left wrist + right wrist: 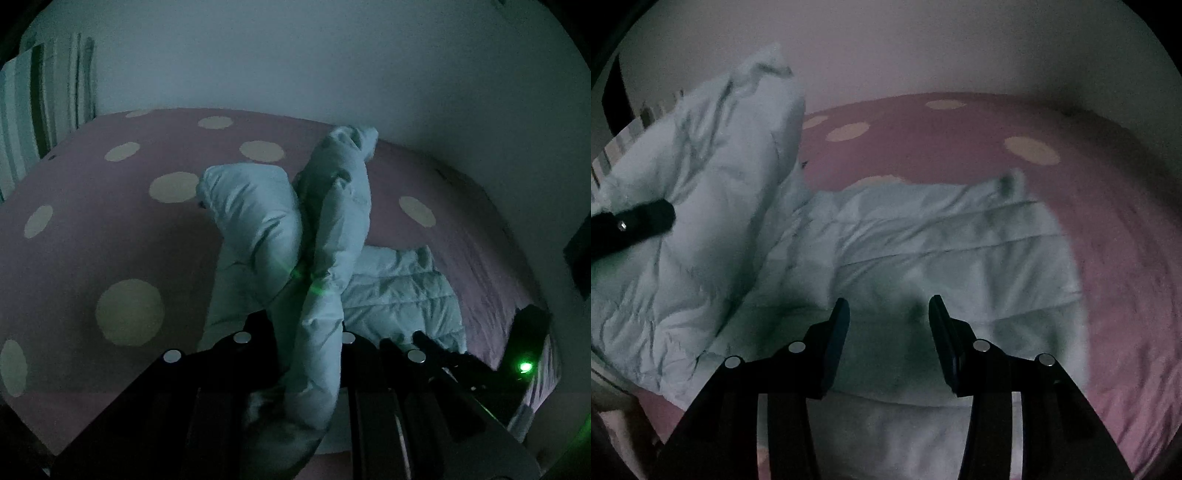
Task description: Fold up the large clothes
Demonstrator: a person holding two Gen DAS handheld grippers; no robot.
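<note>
1. Dim light fills a room where a pale wall [332, 66] rises behind a bed, and a pink bedspread with cream polka dots [110, 229] covers the mattress from edge to edge.
2. At the far left of the left wrist view, a striped cloth [40, 110] hangs beside the bed.
3. Your left tongs [306, 354] are clenched on a fold of the pale blue puffer jacket [258, 229], the padded cloth passing up between the two fingers.
4. That lifted part of the jacket stands above the bedspread in two puffy lobes, one of them a sleeve [340, 192] that reaches toward the wall.
5. To the right, the quilted body of the jacket [942, 251] lies flat on the bed, its stitched bands running across.
6. Your right tongs [890, 325] hover released just above that flat part, jaws apart with nothing between them.
7. In the right wrist view, a finger of the left tongs [642, 219] shows dark at the left edge against the raised cloth.
8. At the far right of the left wrist view, a green light [525, 366] glows on the dark body of your right-hand tool.
</note>
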